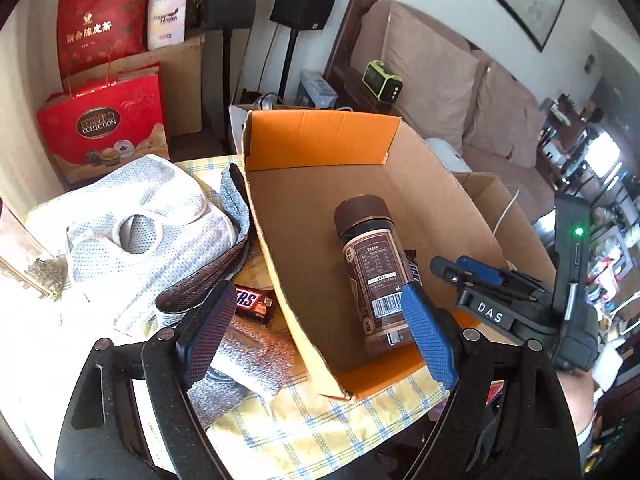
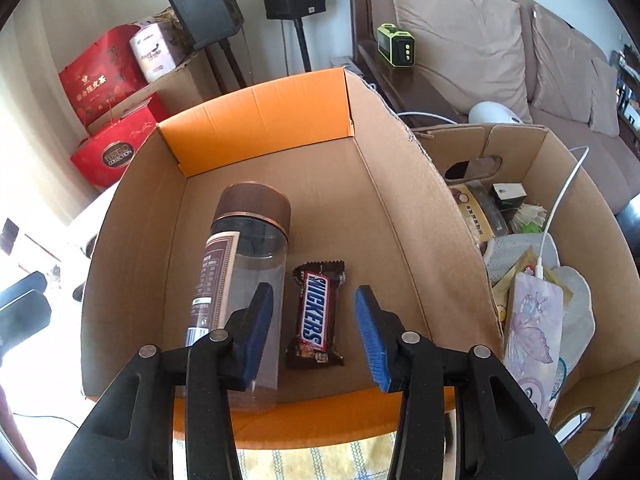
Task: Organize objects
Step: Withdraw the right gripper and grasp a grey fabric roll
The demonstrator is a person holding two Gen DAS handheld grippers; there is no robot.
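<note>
A corrugated cardboard box (image 2: 400, 216) with orange inner flaps sits on the checked cloth of the surface (image 1: 304, 432); a smooth cylindrical jar (image 2: 240, 280) with a ribbed brown lid lies along its left wall, and a glossy Snickers bar (image 2: 316, 316) lies flat just beside it. The far half of the box floor is bare. The right tongs (image 2: 312, 332) hang part-open over the bar, gripping nothing, and the left tongs (image 1: 320, 332) gape wide and empty across the box's near-left wall, above grey knitted fabric (image 1: 244, 364) and a second bar (image 1: 252, 304) outside it.

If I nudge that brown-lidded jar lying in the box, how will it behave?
The jar lies on its side, so it may roll toward the Snickers bar. Its clear body looks empty, probably light. Smooth plastic could slip between pads.
</note>
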